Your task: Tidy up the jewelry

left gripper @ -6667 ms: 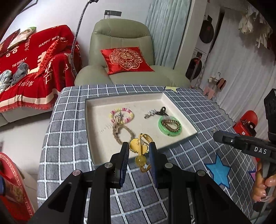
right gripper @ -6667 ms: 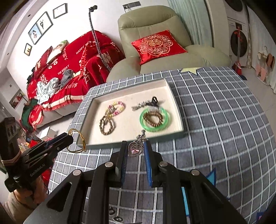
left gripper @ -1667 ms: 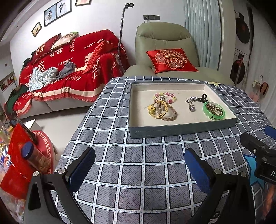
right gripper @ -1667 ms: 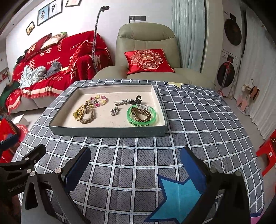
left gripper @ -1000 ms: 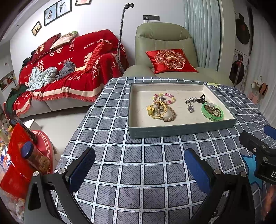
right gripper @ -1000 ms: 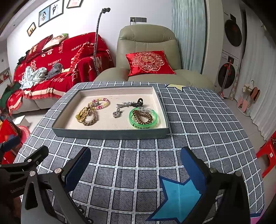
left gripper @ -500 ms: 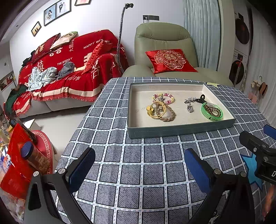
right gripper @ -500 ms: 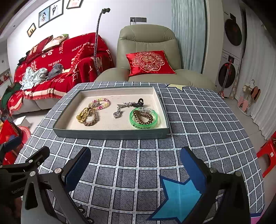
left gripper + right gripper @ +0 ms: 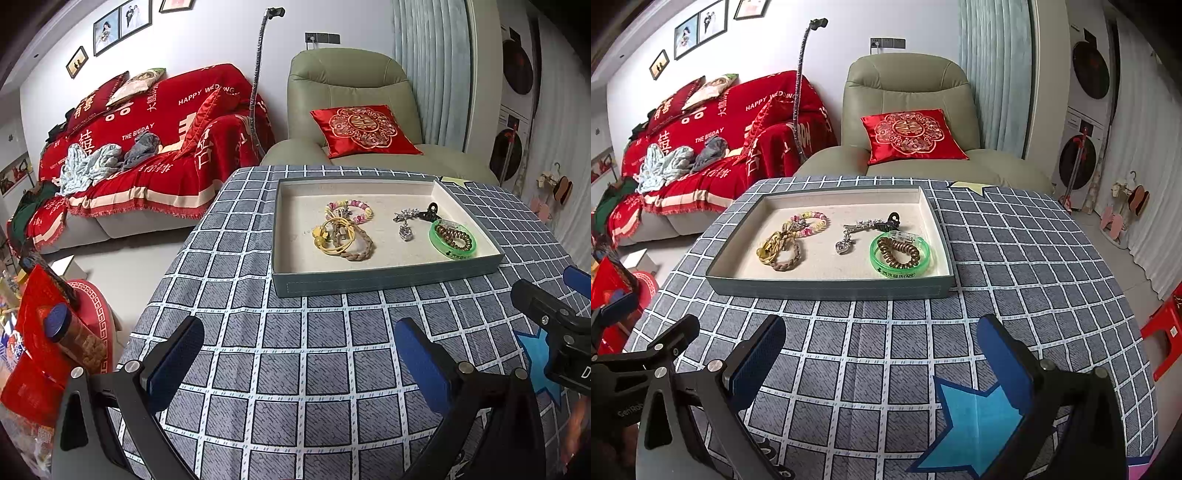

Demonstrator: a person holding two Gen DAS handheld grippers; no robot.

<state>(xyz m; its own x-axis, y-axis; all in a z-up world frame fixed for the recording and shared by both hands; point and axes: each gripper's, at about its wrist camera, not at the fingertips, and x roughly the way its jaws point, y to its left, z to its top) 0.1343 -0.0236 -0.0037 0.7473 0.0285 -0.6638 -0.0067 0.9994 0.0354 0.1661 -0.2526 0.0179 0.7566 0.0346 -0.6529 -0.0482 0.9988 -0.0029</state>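
Left wrist view shows your left gripper (image 9: 297,365) with its fingers (image 9: 175,363) spread wide and holding nothing, low over the tabletop (image 9: 317,354) and well apart from the tray (image 9: 384,282). Some seconds ago these fingers were pinched on the gold bangle (image 9: 334,236) above the tray; now the bangle lies inside, resting on the braided bracelet (image 9: 356,247), just beside the beaded bracelet (image 9: 349,210).

Your right gripper (image 9: 881,363) is also fully spread and empty. The heart pendant (image 9: 844,246) it carried before now lies in the tray, near the silver clip (image 9: 868,224) and the green bangle (image 9: 900,255), which has a brown coil tie (image 9: 898,252) inside its ring. In the last 2 seconds both views changed almost nothing, so you have pulled back and are holding position.

For the task this means, I think, that all pieces are gathered and the work is nearly finished. I see no loose jewelry outside the tray, though the near edge under the grippers is partly hidden.

The tabletop carries a grey checked cloth (image 9: 1015,258) with a blue star (image 9: 979,417) on it. Behind stand a green armchair (image 9: 908,92) with 1 red cushion (image 9: 908,134) and a sofa under a red blanket (image 9: 713,125).
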